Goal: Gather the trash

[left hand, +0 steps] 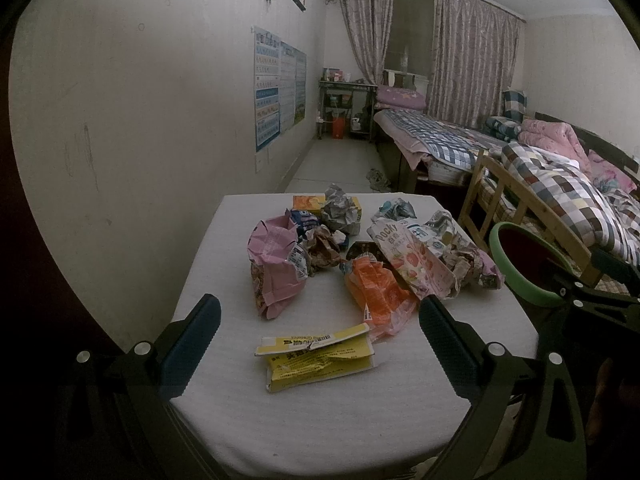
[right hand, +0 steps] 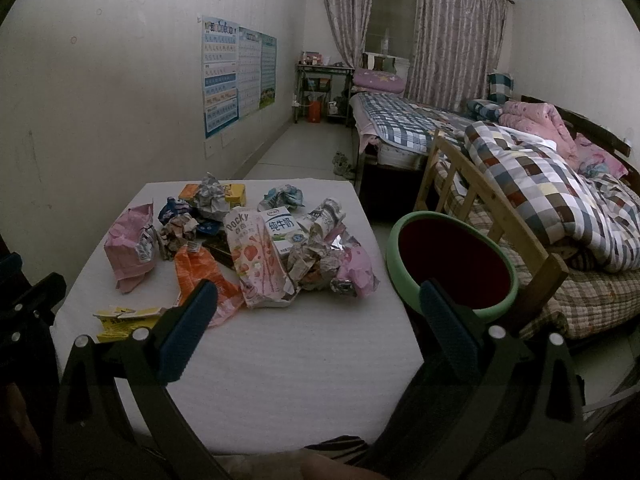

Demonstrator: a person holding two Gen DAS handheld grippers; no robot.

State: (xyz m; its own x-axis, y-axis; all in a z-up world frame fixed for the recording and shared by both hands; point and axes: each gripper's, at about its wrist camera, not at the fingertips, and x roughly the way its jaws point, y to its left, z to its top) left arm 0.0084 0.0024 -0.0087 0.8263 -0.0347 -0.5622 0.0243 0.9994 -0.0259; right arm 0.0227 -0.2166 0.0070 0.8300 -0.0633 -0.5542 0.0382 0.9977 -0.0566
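Note:
Trash lies in a heap on the white table (left hand: 320, 420) (right hand: 304, 360): a flattened yellow box (left hand: 318, 356) (right hand: 120, 320), an orange wrapper (left hand: 380, 292) (right hand: 200, 272), a pink bag (left hand: 276, 268) (right hand: 128, 246), a Pocky box (left hand: 412, 260) (right hand: 256, 256), a milk carton (right hand: 282, 230), and crumpled paper (left hand: 340, 210) (right hand: 210, 196). A green-rimmed bin (left hand: 524, 264) (right hand: 452, 264) stands right of the table. My left gripper (left hand: 320, 312) is open and empty, hovering over the yellow box. My right gripper (right hand: 318, 296) is open and empty over the table's near right part.
A white wall (left hand: 140, 120) runs along the table's left side. A wooden bed frame (right hand: 492, 216) with checked bedding (right hand: 560, 200) stands behind the bin. A floor aisle (right hand: 304, 152) leads to a far shelf (right hand: 320, 92).

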